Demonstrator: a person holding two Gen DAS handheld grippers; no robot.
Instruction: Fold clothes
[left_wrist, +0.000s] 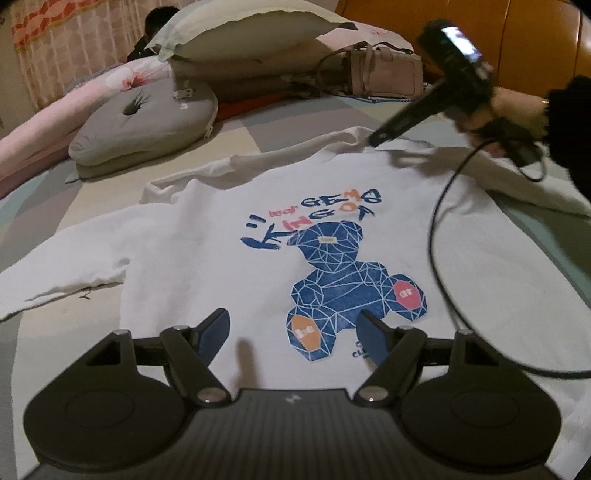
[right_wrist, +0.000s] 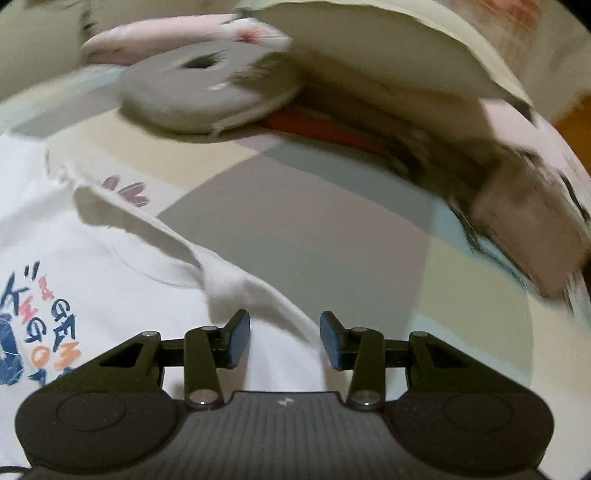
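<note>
Here, a white sweatshirt (left_wrist: 207, 236) lies on the bed (left_wrist: 258, 125), seemingly flat.

Shirt (left_wrist: 229, 258) flat on bed (left_wrist: 258, 136), print up, collar at far end, sleeve out to left. Left gripper (left_wrist: 293, 338) above hem, jaws apart. Right gripper (left_wrist: 373, 140) at far end by collar, held by hand (left_wrist: 495, 110); in right wrist view right gripper (right_wrist: 284, 339) over shoulder edge, jaws apart. Cable (left_wrist: 436, 236) loops over shirt's right side. Cushion (left_wrist: 147, 122) behind shirt, left. Pillow (left_wrist: 251, 29) behind cushion. Bag (left_wrist: 384, 74) right of pillow.
</note>
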